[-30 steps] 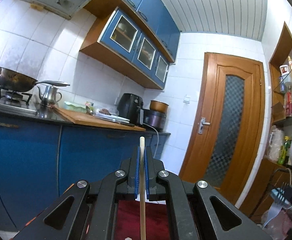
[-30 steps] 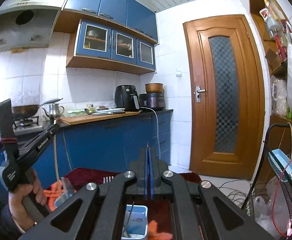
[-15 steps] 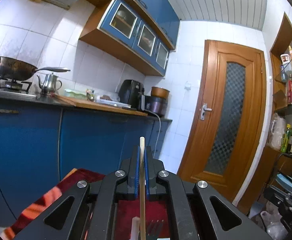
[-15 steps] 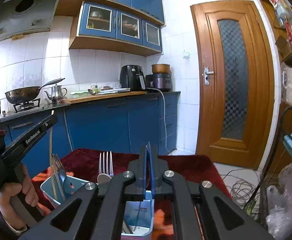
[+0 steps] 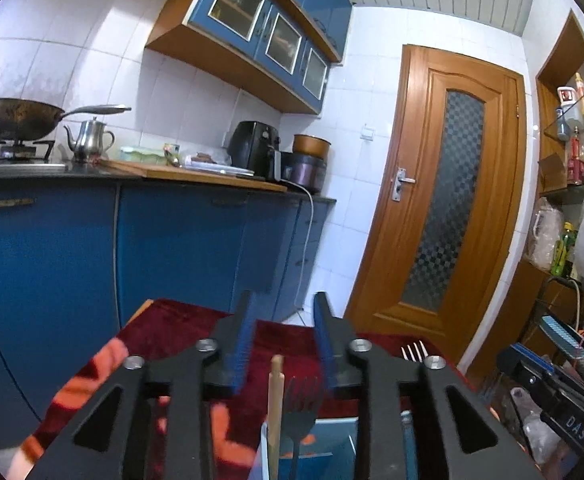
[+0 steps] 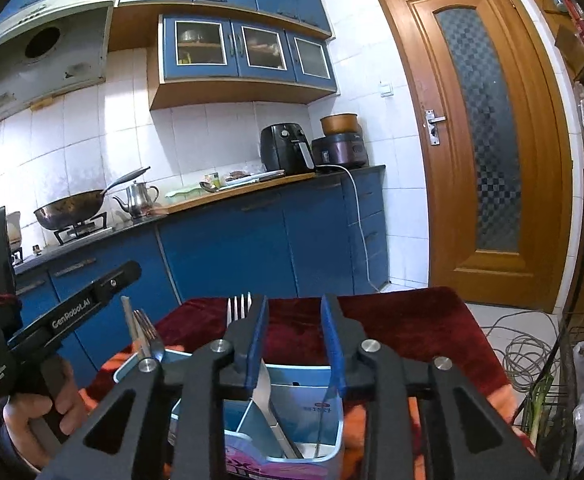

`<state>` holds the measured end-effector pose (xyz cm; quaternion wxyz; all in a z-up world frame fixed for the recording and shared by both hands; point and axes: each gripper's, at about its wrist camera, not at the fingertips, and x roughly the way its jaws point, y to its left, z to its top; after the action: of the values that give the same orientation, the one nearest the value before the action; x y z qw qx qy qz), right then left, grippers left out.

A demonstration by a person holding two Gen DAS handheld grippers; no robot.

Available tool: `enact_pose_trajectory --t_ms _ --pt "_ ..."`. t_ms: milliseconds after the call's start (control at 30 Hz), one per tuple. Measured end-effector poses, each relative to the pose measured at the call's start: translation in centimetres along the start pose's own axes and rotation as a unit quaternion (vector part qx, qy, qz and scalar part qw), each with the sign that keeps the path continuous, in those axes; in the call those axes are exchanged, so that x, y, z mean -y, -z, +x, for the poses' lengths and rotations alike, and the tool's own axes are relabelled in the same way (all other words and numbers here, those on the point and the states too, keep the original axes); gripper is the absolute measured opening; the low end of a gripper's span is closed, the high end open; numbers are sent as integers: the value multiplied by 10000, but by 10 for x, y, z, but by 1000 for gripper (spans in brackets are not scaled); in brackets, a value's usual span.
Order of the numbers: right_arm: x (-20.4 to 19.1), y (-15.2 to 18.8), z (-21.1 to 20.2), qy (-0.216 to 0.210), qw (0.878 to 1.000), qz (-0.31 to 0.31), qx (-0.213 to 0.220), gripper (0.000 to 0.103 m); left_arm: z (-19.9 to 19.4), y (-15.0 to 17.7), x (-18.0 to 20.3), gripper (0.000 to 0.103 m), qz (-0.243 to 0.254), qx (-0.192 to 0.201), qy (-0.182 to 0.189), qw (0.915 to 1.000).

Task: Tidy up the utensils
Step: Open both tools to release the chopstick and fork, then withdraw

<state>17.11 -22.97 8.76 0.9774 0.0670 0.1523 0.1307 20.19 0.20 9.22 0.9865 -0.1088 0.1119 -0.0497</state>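
Since the earlier left wrist frames, where the thin pale wooden chopstick (image 5: 275, 412) was clamped between blue pads pressed together, the left gripper (image 5: 283, 344) has been opened: its jaws now stand apart and the chopstick is seen standing free at bottom centre, inside the light-blue plastic utensil caddy (image 5: 331, 440), beside a dark fork (image 5: 299, 404). One drop-off is judged done.

The right gripper (image 6: 293, 344) has likewise been spread, nothing held; a silver fork (image 6: 239, 307) leans in the caddy (image 6: 303, 408) just left of its left pad, a knife blade (image 6: 266, 392) below. Earlier frames showed it closed.

From the right wrist view the chopstick (image 6: 128, 322) and another fork (image 6: 148, 332) are seen at lower left, close beside the left gripper's black body.

Room: open red cloth (image 6: 403, 328) lies behind the caddy; upright handles crowd both grippers, so a straight upward retreat is judged safest. Cables and a wire rack sit at lower right.
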Motion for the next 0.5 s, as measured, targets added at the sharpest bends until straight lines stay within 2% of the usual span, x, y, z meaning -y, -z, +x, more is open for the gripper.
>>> enact_pose_trajectory --t_ms 500 --pt "-15 -3 -45 -188 9998 -9 -33 51 -46 -3 0 34 173 -527 39 9985"
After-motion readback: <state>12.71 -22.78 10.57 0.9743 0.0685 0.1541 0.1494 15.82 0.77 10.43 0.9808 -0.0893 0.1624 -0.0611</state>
